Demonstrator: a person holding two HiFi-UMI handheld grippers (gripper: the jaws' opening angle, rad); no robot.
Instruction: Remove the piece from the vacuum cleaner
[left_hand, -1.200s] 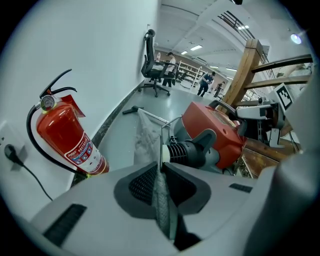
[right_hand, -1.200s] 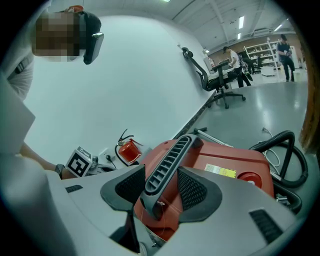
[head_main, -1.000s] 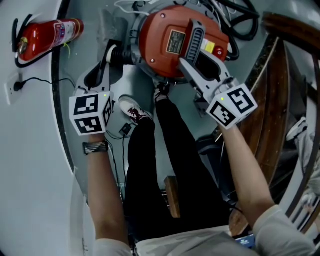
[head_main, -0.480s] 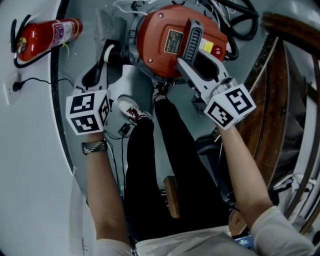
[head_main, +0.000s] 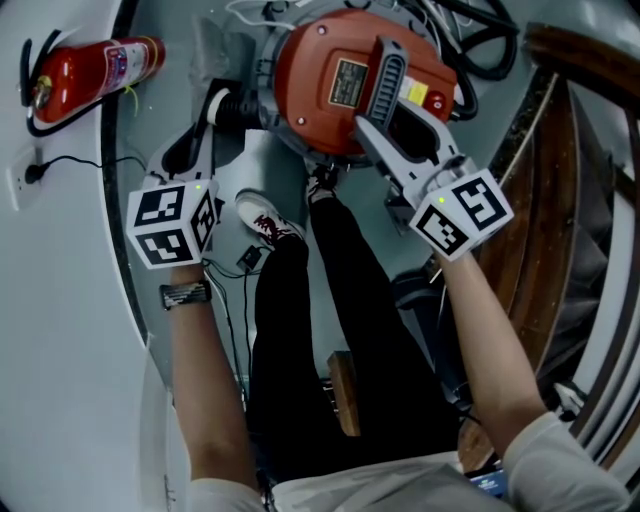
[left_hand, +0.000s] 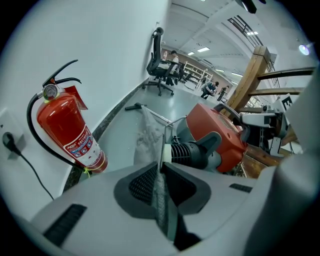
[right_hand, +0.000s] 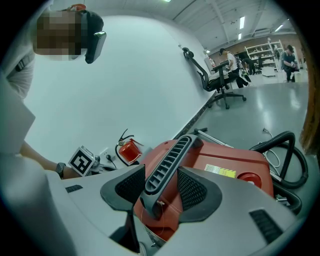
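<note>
The red vacuum cleaner (head_main: 335, 60) (left_hand: 222, 135) (right_hand: 230, 165) stands on the floor ahead of the person's feet. A grey ribbed handle (head_main: 388, 75) (right_hand: 167, 160) runs across its top. My right gripper (head_main: 385, 125) (right_hand: 162, 192) straddles the handle's near end, shut on it with a pad against each side. A black ribbed hose connector (head_main: 228, 105) (left_hand: 192, 152) juts from the vacuum's left side. Just below it, my left gripper (head_main: 198, 135) (left_hand: 161, 175) is shut on a thin pale piece (left_hand: 160, 195), seen edge-on, which leads up to the connector's white collar.
A red fire extinguisher (head_main: 95, 70) (left_hand: 70, 135) stands by the white wall on the left, near a socket with a black cable (head_main: 30, 172). The person's legs and shoes (head_main: 265, 220) are below the vacuum. A wooden frame (head_main: 560, 150) and black hose (right_hand: 285, 150) lie to the right.
</note>
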